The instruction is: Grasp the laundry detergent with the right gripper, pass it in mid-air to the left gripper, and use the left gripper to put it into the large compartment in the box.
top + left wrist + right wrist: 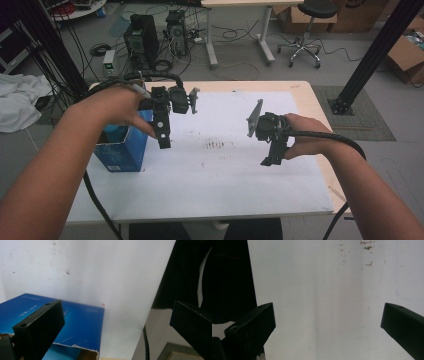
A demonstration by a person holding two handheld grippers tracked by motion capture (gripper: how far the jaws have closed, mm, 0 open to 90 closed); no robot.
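White sheeting covers the desk (225, 175), smudged with small dark marks near its middle, and beyond it the floor holds computer towers, cables and a stool. At the desk's left edge stands the blue box (121, 150), an open-topped cardboard carton with a torn upper rim; in the left gripper view its glossy blue side (80, 320) carries faint pale print and a ragged brown edge at the opening.

Judging by the thin torn card, the box should be light and easily crushed, with a slick printed skin that may slide under a loose pinch. The safest hold looks to be across one upright wall near the top rim, one pad inside and one outside, pressed gently so the wall does not buckle; with so little weight it may tip or skate if nudged sideways.

The left tongs (164, 142) hang just beside the box's right wall, spread wide with nothing between them. The right tongs (270, 159) are well apart from it over bare sheet, likewise wide open and empty
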